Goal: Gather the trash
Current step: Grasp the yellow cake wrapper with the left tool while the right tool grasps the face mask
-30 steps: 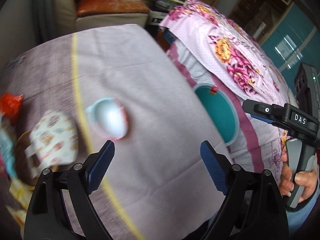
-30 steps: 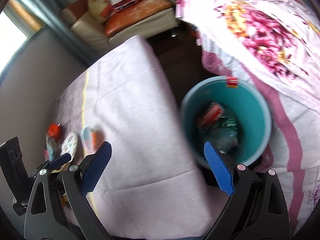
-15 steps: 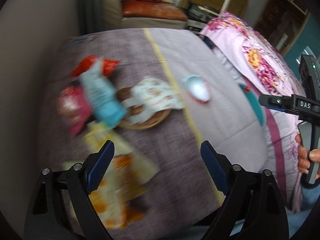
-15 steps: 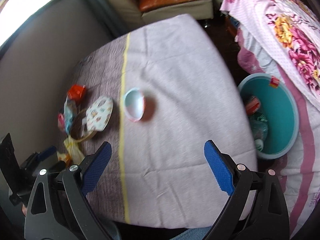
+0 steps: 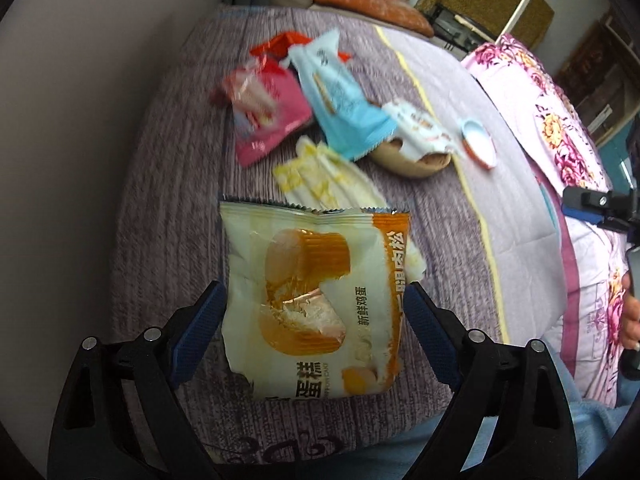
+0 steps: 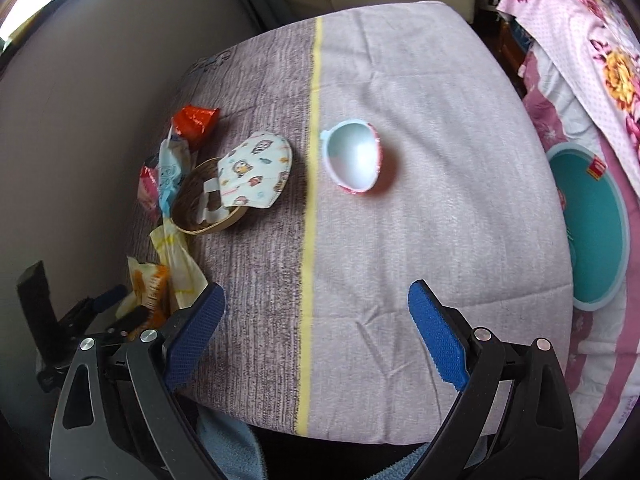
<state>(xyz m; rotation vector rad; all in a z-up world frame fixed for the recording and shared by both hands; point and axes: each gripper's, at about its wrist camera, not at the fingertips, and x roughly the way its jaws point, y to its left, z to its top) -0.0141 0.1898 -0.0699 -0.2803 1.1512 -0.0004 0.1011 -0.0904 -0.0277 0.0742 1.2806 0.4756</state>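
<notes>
Wall (image 5: 80,120) runs close along the far side of the wrapper pile (image 5: 320,120) from me, no passage there. My left gripper (image 5: 312,328) sits spread around the cake wrapper (image 5: 316,300), nearest piece of the pile. Beyond the pile toward the yellow stripe (image 6: 310,200), bare tablecloth (image 6: 440,240), only the plastic cup (image 6: 354,160) standing in it.

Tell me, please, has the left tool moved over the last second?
Yes. The left tool swung away from the teal bin side, across the yellow stripe, and now straddles the orange cake wrapper, open.
</notes>
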